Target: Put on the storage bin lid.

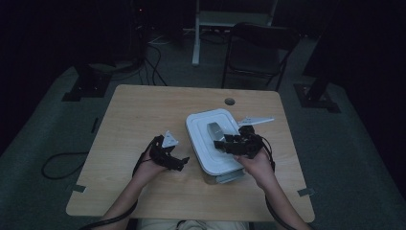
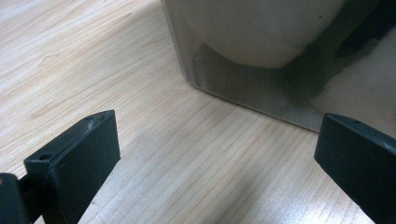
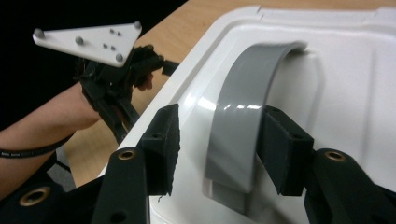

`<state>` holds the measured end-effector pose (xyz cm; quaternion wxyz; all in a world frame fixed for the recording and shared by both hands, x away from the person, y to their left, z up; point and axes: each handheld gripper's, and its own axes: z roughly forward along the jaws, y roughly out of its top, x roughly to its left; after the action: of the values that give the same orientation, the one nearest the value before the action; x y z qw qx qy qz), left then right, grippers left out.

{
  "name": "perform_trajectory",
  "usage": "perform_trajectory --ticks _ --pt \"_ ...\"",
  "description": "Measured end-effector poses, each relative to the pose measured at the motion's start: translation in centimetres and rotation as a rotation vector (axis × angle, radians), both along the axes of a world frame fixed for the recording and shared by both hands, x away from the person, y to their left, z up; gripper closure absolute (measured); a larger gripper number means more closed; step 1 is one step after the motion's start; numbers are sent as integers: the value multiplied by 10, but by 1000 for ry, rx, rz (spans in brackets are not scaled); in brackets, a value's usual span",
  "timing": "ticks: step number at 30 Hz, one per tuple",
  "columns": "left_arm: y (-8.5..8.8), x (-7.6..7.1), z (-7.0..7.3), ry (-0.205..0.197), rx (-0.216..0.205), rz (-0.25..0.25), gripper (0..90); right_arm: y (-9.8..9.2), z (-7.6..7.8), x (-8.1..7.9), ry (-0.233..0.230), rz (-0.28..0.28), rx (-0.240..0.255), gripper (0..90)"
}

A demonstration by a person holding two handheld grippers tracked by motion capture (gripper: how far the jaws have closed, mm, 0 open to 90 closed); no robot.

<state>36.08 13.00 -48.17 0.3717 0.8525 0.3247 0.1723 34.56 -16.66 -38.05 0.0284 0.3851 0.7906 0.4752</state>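
Note:
A white box lid (image 1: pixel 203 143) with a grey arched handle (image 1: pixel 214 130) sits on a metal-sided container (image 1: pixel 229 177) at the table's right centre. My right gripper (image 1: pixel 225 143) reaches over the lid from the right. In the right gripper view its jaws (image 3: pixel 222 140) straddle the grey handle (image 3: pixel 243 112); there is a gap on the left side, so it is open. The white lid (image 3: pixel 345 93) lies beneath. My left gripper (image 1: pixel 179 162) rests low on the table just left of the container, open, with bare wood between its jaws (image 2: pixel 217 128) and the container's wall (image 2: pixel 261 88) ahead.
The wooden table (image 1: pixel 143 115) has a cable hole (image 1: pixel 230 101) near its far edge. A dark chair (image 1: pixel 258 48) and a white frame leg (image 1: pixel 196 38) stand behind it. Cables (image 1: pixel 60 165) lie on the floor to the left.

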Motion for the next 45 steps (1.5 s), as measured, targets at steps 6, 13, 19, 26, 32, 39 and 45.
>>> perform_trajectory --ticks 6,13,19,26,32,39,45 --pt "0 -1 1 -2 -7 -4 9 1 10 12 -34 -36 -12 468" --pt "0 0 2 -2 -5 -5 9 21 -1 27 -15 27 -118 533" --pt "0 -1 2 -4 3 -7 9 27 -5 31 15 16 -131 557" --pt "0 -3 2 -10 -1 2 9 38 -8 30 -12 33 -190 602" --pt "0 -2 2 -6 -3 1 9 39 -6 28 -24 29 -200 578" --pt "0 1 1 1 -2 7 9 35 1 22 -40 31 -199 476" --pt "1 1 1 -1 -2 11 9 21 10 19 -50 16 -161 407"
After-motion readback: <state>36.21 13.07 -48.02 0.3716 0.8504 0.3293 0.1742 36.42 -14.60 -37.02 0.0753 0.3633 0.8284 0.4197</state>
